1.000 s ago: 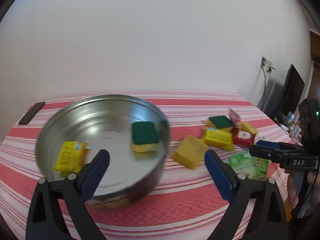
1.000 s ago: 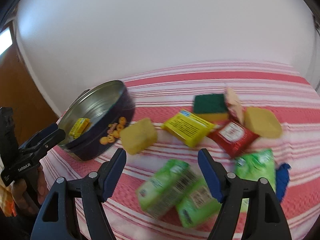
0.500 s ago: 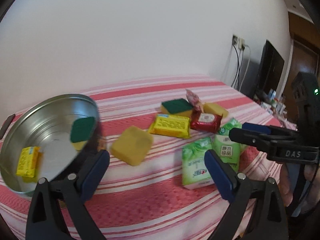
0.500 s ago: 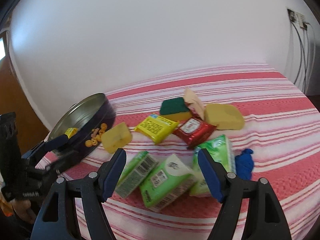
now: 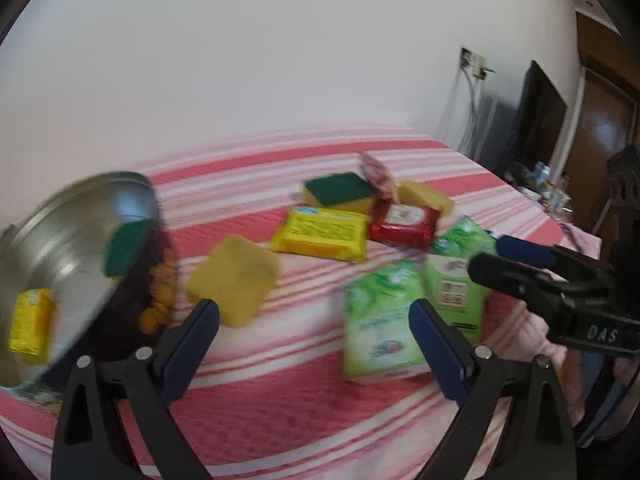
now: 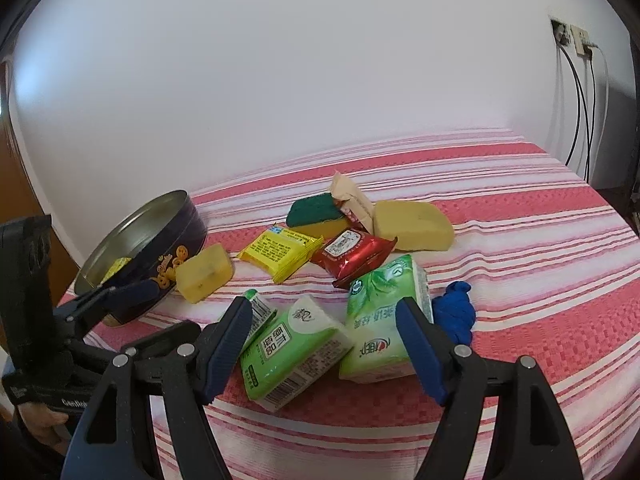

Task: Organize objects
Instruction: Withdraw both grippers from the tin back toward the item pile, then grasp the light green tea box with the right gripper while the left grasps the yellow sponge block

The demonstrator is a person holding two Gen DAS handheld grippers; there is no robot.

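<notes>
Both tongs [image 6: 320, 340] nearer green packs [image 6: 292, 354]

white wall [image 6: 304, 72] behind the table; red-and-white striped tablecloth [image 6: 520, 240] covering the tabletop. wall socket [image 6: 570, 36] at upper right, with dark and white cables [image 6: 588, 120] hanging from it down past the table's far corner. in the left wrist view, a dark flat screen [image 5: 540, 120] stands beside the cables, a brown wooden door [image 5: 600, 140] beyond it, and blurred small items [image 5: 544, 188] on a surface below.
</notes>
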